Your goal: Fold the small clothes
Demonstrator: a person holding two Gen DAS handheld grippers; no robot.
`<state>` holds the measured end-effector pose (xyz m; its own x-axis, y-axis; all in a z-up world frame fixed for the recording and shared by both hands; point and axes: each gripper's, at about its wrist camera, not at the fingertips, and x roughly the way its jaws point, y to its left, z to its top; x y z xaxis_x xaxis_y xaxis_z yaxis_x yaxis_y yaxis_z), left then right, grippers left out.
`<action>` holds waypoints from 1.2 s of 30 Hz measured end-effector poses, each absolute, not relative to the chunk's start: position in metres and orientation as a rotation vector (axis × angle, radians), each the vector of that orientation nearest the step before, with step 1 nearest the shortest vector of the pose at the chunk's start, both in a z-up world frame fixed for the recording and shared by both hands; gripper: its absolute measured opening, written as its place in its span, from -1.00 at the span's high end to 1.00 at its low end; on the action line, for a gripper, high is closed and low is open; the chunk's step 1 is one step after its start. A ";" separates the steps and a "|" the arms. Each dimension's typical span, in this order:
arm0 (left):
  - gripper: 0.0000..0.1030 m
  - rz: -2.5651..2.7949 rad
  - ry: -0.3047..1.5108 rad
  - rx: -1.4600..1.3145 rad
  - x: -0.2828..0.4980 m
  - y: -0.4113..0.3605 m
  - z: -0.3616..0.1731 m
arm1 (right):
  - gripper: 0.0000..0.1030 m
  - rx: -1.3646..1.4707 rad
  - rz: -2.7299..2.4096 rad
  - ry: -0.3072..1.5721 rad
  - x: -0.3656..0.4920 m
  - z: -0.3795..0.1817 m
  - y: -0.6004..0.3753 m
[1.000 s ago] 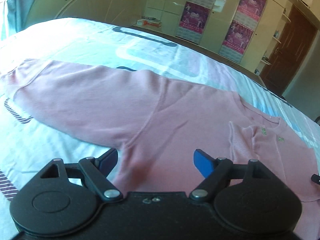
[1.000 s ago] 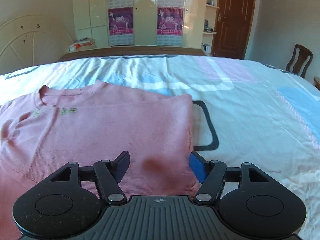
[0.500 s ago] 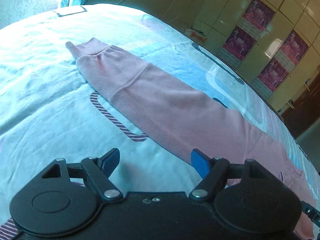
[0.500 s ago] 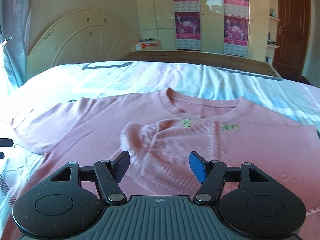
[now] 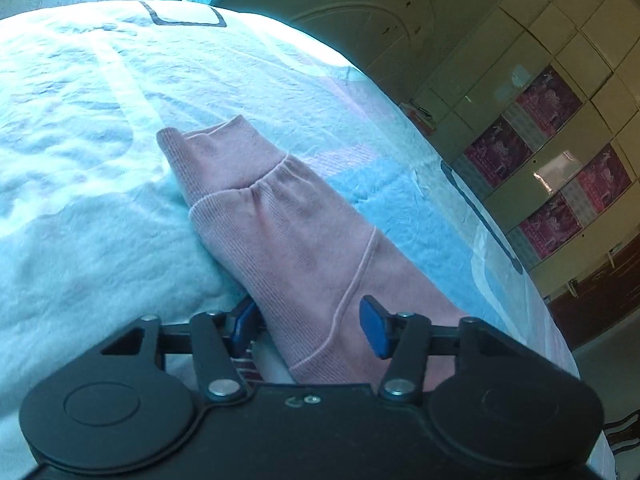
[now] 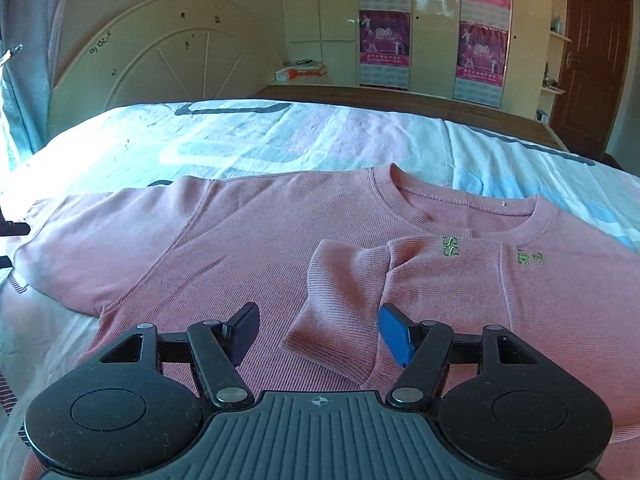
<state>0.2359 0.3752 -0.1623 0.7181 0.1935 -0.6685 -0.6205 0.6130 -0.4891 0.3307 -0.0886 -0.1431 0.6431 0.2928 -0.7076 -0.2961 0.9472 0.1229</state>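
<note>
A pink long-sleeved shirt [image 6: 240, 240] lies flat on the bed with its collar [image 6: 460, 204] at the far side. One sleeve is folded across the chest, its cuff [image 6: 348, 280] just ahead of my right gripper [image 6: 318, 328], which hovers open over the shirt. In the left wrist view the other sleeve [image 5: 288, 232] stretches out on the sheet, ending in a ribbed cuff [image 5: 216, 156]. My left gripper [image 5: 308, 326] straddles this sleeve and its jaws are closing. The sleeve lies between the blue pads, which stand apart from each other.
The shirt rests on a pale blue patterned bed sheet [image 5: 80, 200]. A cream headboard [image 6: 160, 60] stands at the far left. Wardrobe doors with pink posters [image 6: 384, 24] and a brown door [image 6: 592, 52] line the back wall.
My left gripper has travelled along the outstretched sleeve toward its cuff, rolled, and narrowed its jaws around the sleeve. My right gripper has shifted left from the shirt's edge to the folded sleeve.
</note>
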 end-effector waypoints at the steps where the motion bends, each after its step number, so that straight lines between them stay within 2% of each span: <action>1: 0.36 0.511 0.603 -0.786 0.238 0.378 -0.164 | -0.27 -0.004 0.330 0.809 0.332 -0.144 -0.088; 2: 0.56 0.518 0.599 -0.796 0.240 0.382 -0.166 | -0.27 -0.005 0.327 0.813 0.332 -0.145 -0.087; 3: 0.68 0.518 0.592 -0.804 0.240 0.384 -0.168 | -0.27 -0.009 0.325 0.818 0.334 -0.148 -0.086; 6: 0.88 0.509 0.598 -0.797 0.241 0.383 -0.166 | -0.27 -0.008 0.346 0.873 0.340 -0.161 -0.083; 11: 0.89 0.393 0.539 -0.679 0.249 0.346 -0.124 | -0.27 0.022 0.372 0.865 0.342 -0.157 -0.085; 18: 0.89 0.012 0.498 -0.514 0.289 0.216 -0.063 | -0.27 0.105 0.347 0.812 0.326 -0.133 -0.116; 22: 0.89 -0.210 0.538 -0.446 0.313 0.119 -0.065 | -0.28 0.120 0.296 0.789 0.317 -0.122 -0.148; 26: 0.89 -0.388 0.638 -0.362 0.331 0.029 -0.096 | -0.28 0.133 0.212 0.784 0.303 -0.116 -0.194; 28: 0.77 -0.442 0.733 -0.305 0.339 -0.005 -0.118 | -0.28 0.132 0.188 0.790 0.295 -0.116 -0.212; 29: 0.63 -0.447 0.774 -0.280 0.341 -0.017 -0.129 | -0.28 0.132 0.183 0.791 0.291 -0.115 -0.220; 32: 0.52 -0.446 0.832 -0.236 0.335 -0.023 -0.147 | -0.28 0.147 0.192 0.785 0.283 -0.112 -0.231; 34: 0.34 -0.417 0.830 -0.227 0.328 -0.014 -0.149 | -0.28 0.151 0.216 0.776 0.280 -0.109 -0.229; 36: 0.01 -0.370 0.807 -0.217 0.317 0.000 -0.143 | -0.28 0.155 0.251 0.767 0.278 -0.106 -0.223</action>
